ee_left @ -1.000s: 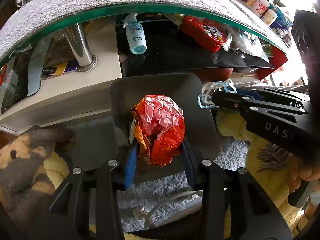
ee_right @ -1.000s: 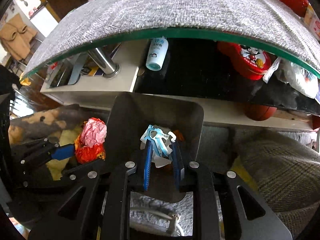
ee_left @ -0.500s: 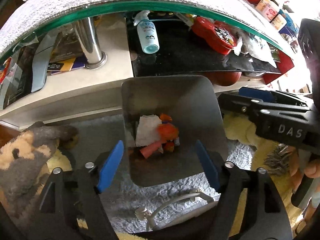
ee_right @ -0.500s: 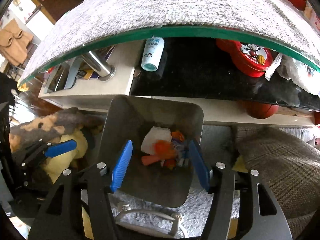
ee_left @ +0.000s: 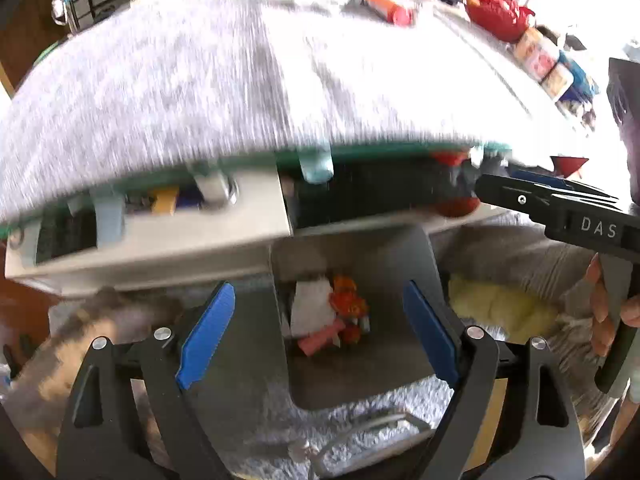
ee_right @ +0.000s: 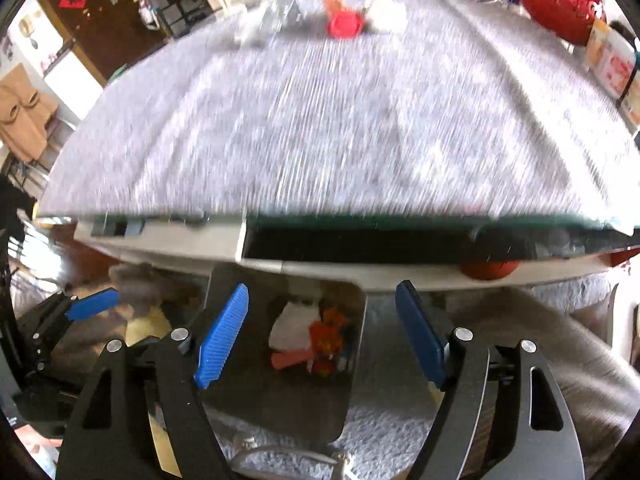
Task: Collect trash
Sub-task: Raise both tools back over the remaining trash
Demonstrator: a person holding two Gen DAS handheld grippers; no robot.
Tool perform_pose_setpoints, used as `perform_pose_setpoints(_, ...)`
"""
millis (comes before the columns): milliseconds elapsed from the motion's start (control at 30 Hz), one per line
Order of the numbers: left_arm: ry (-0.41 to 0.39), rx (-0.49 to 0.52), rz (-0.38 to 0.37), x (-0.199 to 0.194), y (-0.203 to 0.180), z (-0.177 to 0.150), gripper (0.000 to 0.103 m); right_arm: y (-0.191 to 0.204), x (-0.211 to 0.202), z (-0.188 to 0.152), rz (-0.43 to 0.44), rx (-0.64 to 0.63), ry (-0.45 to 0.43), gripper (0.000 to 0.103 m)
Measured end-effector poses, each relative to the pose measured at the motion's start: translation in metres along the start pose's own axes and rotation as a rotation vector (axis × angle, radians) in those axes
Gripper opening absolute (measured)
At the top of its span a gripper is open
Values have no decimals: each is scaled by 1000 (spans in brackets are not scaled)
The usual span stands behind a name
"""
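In the left wrist view, the left gripper (ee_left: 318,332) is hanging with its jaws spread wide and nothing between them, above a grey bin (ee_left: 416,264) standing on the fluffy rug (ee_left: 380,404) just in front of the table (ee_left: 200,92). Inside the bin, a small heap of trash (ee_left: 328,320) is lying: white paper, orange wrapper pieces and a pink scrap. The right gripper (ee_left: 532,196) is reaching in from the right edge at table height; its jaws are too edge-on here to judge. The picture is blurring, so small detail is uncertain. In the right wrist view, the right gripper (ee_right: 322,334) is showing its blue pads (ee_right: 222,336) far apart and is holding nothing, over the same bin (ee_right: 356,320) with the trash (ee_right: 310,340) resting at the bottom. At the far edge of the grey cloth, a red lid (ee_right: 344,26) and pale crumpled bits (ee_right: 386,16) are sitting, possibly more to collect. Judging by this, part of the trash is already binned, and both grippers are free for whatever is left on the tabletop.
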State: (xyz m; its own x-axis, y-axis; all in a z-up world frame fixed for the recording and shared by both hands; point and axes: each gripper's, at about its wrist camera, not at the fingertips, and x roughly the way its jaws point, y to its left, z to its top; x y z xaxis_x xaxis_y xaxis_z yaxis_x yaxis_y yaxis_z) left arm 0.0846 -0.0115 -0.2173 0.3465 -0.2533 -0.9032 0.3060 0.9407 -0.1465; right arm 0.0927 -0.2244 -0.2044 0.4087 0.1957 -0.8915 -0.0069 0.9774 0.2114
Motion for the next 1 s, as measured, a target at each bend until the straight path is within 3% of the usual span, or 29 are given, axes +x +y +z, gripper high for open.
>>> perform_pose_setpoints(333,-93,16,14,-18,8,81,82,-17,-18,80,-17,10,-100,77)
perform_pose_setpoints(700,-123,63,-7,3,-9,163,82,-38,-3,148,-50,31,-155,76)
perform_pose_setpoints(900,-139,87,-16,18,-17,200,81,-44,14,173,-28,48,-160,61)
perform_pose_setpoints(1000,-147,96,-30,27,-21,216,74,-46,22,181,-24,51,-158,55)
